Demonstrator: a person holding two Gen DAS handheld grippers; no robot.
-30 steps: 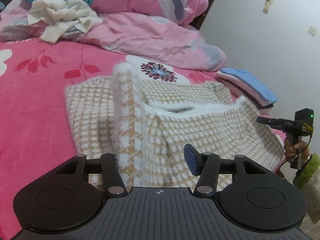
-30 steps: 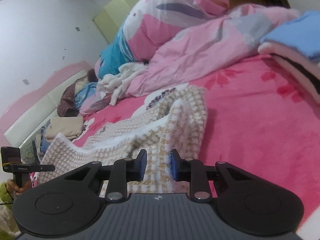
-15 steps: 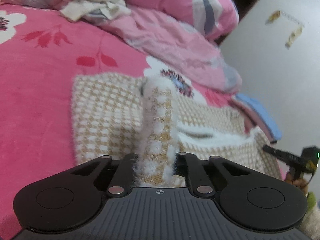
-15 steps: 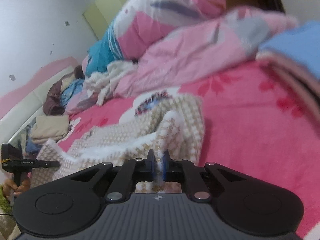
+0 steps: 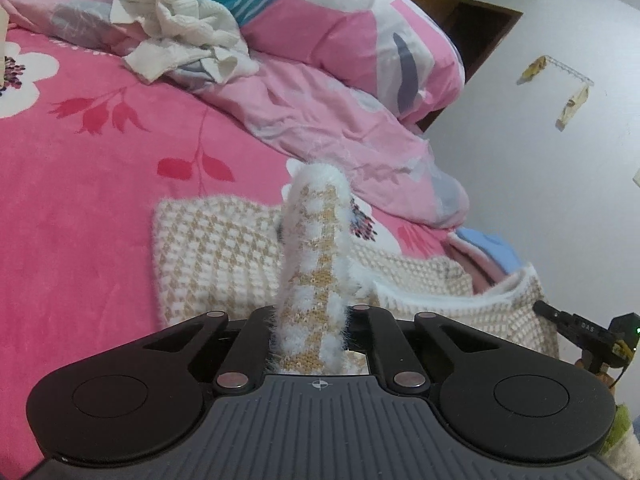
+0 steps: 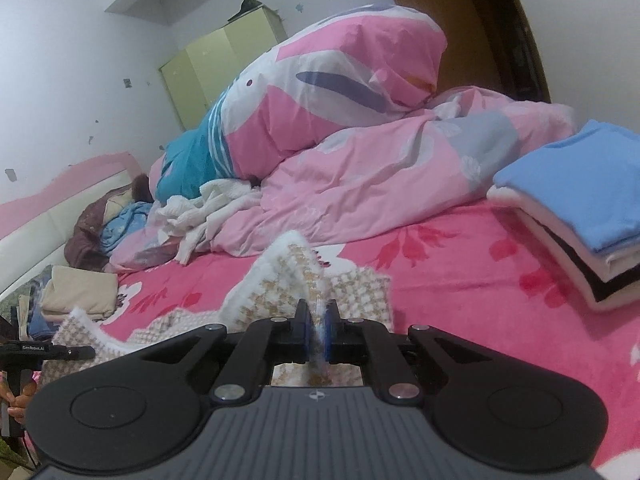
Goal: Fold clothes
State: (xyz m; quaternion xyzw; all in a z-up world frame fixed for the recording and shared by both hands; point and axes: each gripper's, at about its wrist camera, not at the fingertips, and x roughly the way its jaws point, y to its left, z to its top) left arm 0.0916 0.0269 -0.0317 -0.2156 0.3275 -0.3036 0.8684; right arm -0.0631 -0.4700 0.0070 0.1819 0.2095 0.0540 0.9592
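Left wrist view: your left gripper [image 5: 310,322] is clamped tight on a raised fold of the sweater [image 5: 216,248], which stands up toward 12 o'clock.
Right gripper [image 6: 316,330]: your jaws are nearly together, pinching a thin sweater edge between the blue pads [image 6: 306,330].
Sweater: spread on the pink bed [image 5: 80,208], drooping between your grippers.
Folded stack [image 6: 576,216]: at 2 o'clock in the right wrist view, well apart.
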